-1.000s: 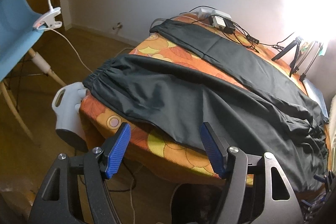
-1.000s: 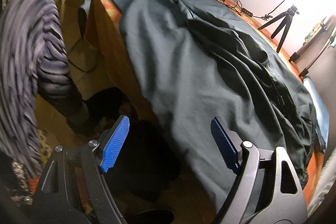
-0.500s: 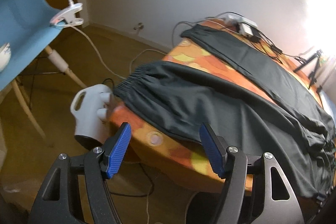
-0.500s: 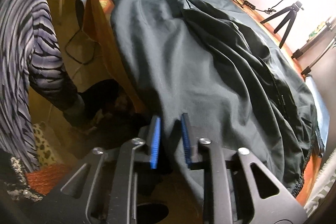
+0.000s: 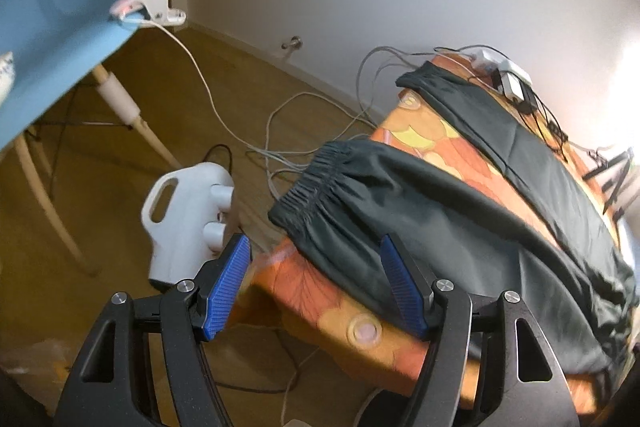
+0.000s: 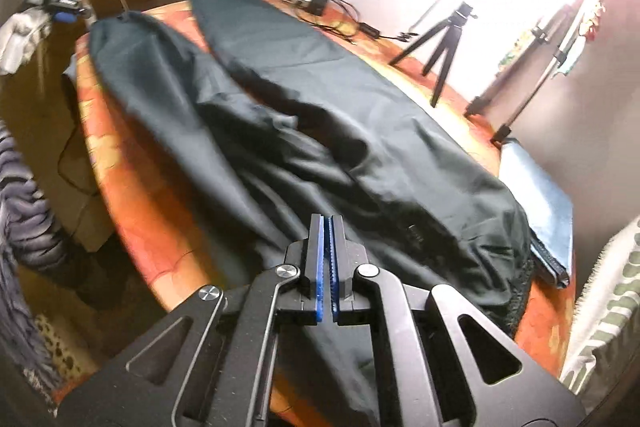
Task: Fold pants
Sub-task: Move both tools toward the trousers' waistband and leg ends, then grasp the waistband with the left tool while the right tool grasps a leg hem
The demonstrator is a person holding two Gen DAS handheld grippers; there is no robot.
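Since earlier, right tongs (image 6: 327,259) were closed, seemingly on pants (image 6: 320,115) fabric; left tongs (image 5: 316,283) held wide before the cuff (image 5: 308,183), center frame.

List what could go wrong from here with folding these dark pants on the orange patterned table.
1. The right gripper is shut on a thin pinch of the dark pants; smooth fabric may slip out when lifted.
2. The left gripper is open, its pads not on the elastic cuff, which overhangs the orange patterned table; that leg could slide off.
3. The adapters and cables lie beside the far leg; dragged fabric could snag them.
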